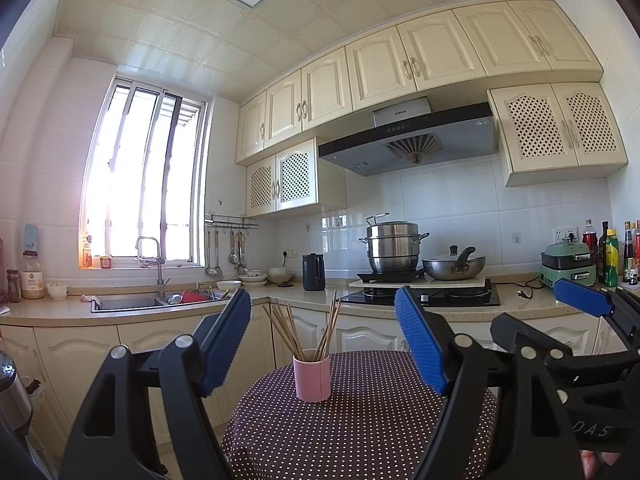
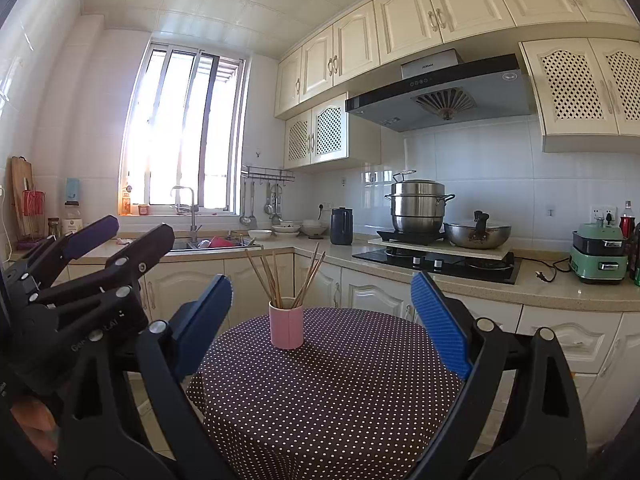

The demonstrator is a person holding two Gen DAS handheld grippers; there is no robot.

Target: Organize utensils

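Chopsticks (image 1: 308, 330) stood splayed in two loose bunches in a pink cup (image 1: 312, 376) near the far edge of the dotted table (image 1: 360, 432). Both the left gripper (image 1: 326, 340) and the right gripper (image 2: 326, 320) hung short of the cup, jaws spread, holding nothing. The task looked barely begun or just finished; a next move would call for closing in on one bunch.

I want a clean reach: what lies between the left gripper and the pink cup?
Only bare polka-dot tablecloth lies between the open left gripper and the pink cup holding chopsticks, seen in the left wrist view.
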